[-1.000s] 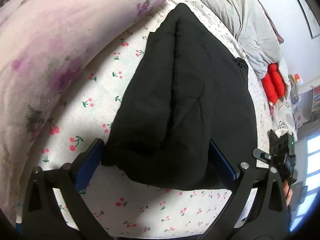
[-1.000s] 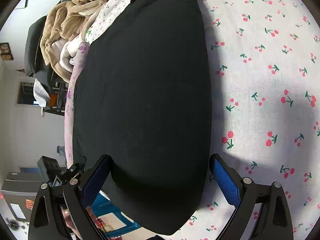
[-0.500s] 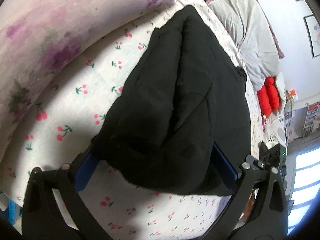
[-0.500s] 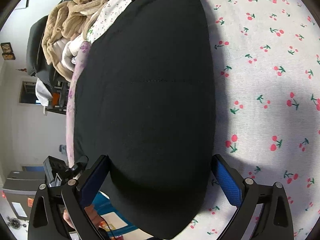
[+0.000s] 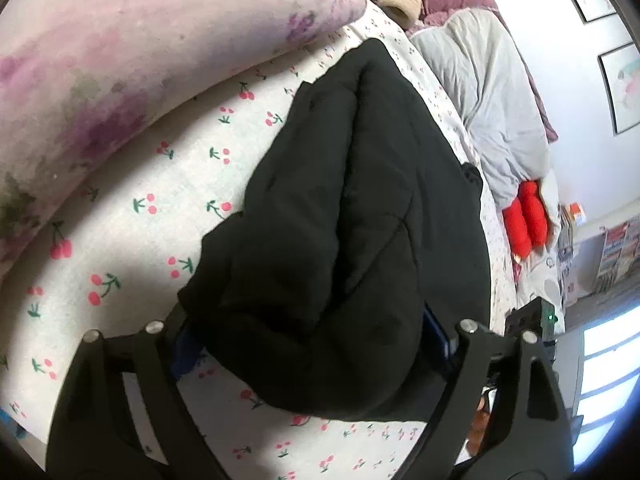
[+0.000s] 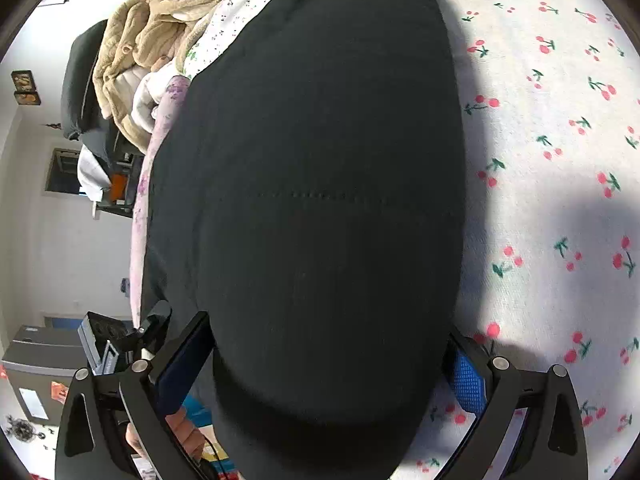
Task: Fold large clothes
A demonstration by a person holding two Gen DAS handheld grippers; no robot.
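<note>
Since a second ago, the left gripper (image 5: pixel 312 344) has crept in on the near end of the black garment (image 5: pixel 360 220); its jaws are closing, with the bunched hem between them and the blue pads now mostly buried in cloth. Whether the pads already press firmly I cannot tell; I read it as not yet a full clench. The right gripper (image 6: pixel 328 364) has barely shifted: its jaws straddle the garment's (image 6: pixel 320 200) near end, one blue pad clear of the cloth on the sheet side, the other just beside the black edge, so I judge it released around the cloth, not gripping.

The garment lies lengthwise on the cherry-print sheet (image 5: pixel 168 184). On one side of it runs a purple floral quilt (image 5: pixel 120 60); on the other, the left view shows a grey duvet (image 5: pixel 496 120) with a red item (image 5: pixel 524 220) beyond it. Past the garment's far end sits a beige fleece heap (image 6: pixel 160 40).

Progress, as a judgement: the garment already looks doubled along its length into a long narrow bundle, with a fold ridge down the middle in the left view. What seems left is to take hold of this near end with both grippers and bring it over toward the far end, then smooth the stack.

No brand, label or legible writing shows on the garment. Wall pictures and papers at the room's edge are too small to read.
</note>
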